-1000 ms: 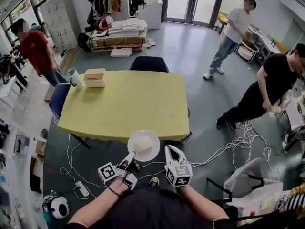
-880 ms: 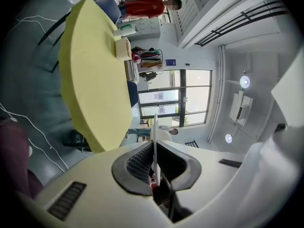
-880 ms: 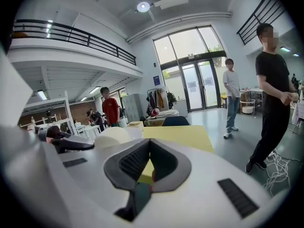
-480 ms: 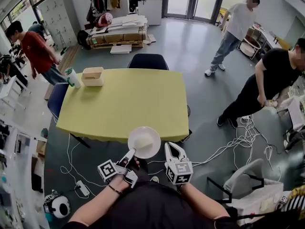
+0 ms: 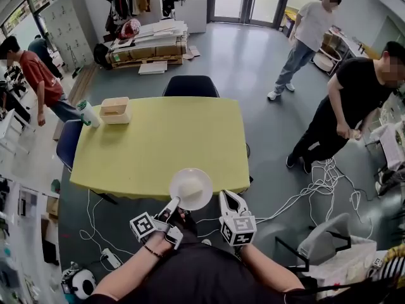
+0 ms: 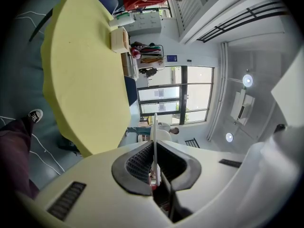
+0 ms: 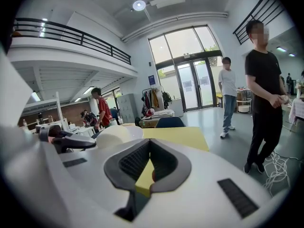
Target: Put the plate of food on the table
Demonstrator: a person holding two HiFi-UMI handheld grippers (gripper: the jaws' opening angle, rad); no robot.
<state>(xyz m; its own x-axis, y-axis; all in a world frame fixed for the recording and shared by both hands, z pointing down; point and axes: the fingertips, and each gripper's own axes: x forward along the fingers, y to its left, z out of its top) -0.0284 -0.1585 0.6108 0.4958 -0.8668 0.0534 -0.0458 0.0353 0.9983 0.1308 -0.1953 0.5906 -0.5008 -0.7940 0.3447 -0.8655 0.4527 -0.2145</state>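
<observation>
A white plate (image 5: 192, 188) with a pale piece of food hangs over the near edge of the yellow table (image 5: 158, 144). My left gripper (image 5: 175, 202) is shut on the plate's near-left rim. In the left gripper view the plate (image 6: 155, 125) shows as a thin white edge clamped between the dark pads of the left gripper (image 6: 154, 148). My right gripper (image 5: 228, 199) floats just right of the plate, apart from it, shut with nothing held. The right gripper (image 7: 149, 142) view shows the plate (image 7: 116, 136) to its left and the table (image 7: 178, 136) ahead.
A tan box (image 5: 115, 109) and a bottle (image 5: 85, 114) stand at the table's far left corner. Dark chairs sit at the far side (image 5: 190, 85) and left end (image 5: 66, 145). Cables (image 5: 316, 189) lie on the floor to the right. People (image 5: 351, 100) stand around the room.
Both grippers and the plate have moved forward toward the table; the plate now reaches further over its near edge. The grip is unchanged. The people have shifted a little.
</observation>
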